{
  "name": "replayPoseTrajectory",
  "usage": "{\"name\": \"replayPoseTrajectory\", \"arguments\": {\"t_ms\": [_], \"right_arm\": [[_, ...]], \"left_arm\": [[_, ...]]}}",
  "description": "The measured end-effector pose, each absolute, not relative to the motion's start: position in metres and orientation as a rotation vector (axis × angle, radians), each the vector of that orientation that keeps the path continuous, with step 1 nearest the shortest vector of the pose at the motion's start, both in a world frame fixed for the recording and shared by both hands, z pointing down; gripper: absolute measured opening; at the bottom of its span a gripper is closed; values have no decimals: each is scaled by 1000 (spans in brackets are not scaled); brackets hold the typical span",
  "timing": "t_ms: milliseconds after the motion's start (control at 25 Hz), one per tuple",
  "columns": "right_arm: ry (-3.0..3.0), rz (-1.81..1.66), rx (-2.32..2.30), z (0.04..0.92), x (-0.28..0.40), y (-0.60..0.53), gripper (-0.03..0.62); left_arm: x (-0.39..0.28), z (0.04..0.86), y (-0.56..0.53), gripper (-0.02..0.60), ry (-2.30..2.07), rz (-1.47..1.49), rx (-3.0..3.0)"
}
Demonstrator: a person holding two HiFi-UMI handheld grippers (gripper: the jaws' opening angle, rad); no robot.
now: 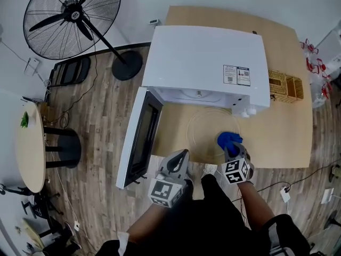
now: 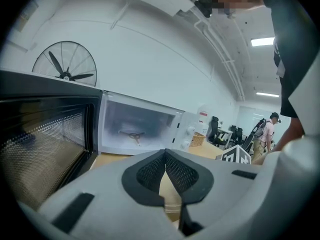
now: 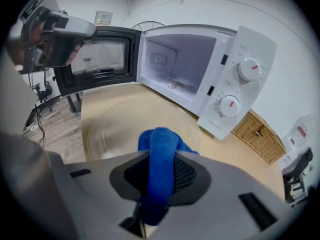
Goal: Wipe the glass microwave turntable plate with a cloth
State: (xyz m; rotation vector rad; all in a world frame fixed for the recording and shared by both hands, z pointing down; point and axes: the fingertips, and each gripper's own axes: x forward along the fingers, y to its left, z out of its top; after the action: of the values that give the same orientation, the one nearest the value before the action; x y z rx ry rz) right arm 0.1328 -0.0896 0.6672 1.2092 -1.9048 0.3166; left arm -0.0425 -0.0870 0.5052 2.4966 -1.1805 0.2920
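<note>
Wiping in hand: right gripper (image 3: 160, 170) clamps blue cloth (image 3: 159, 149) at glass plate (image 3: 117, 126) near-right rim, seemingly touching; left gripper (image 2: 165, 170) closed, empty; next needs pressed sweeps across plate.

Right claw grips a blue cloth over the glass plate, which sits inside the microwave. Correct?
No: the head view shows the plate on the table in front of the open microwave, not inside it. The right claw does grip the cloth over it.

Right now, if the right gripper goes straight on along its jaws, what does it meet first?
Probably the glass turntable plate: the blue cloth in the right gripper leads onto it. The microwave stands beyond; depth is unclear.
</note>
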Motion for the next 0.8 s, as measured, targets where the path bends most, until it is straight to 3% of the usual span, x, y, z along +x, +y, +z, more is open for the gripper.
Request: {"name": "replayPoseTrajectory", "arguments": {"t_ms": [440,800], "right_arm": [[-1872,346,1265,664,162,-102,63],[-2258,274,1443,549,129,-129,61]], "left_arm": [[-34,495,-89,2,-1168,287,2523],[-36,472,-96,2,-1196,237,2544]]}}
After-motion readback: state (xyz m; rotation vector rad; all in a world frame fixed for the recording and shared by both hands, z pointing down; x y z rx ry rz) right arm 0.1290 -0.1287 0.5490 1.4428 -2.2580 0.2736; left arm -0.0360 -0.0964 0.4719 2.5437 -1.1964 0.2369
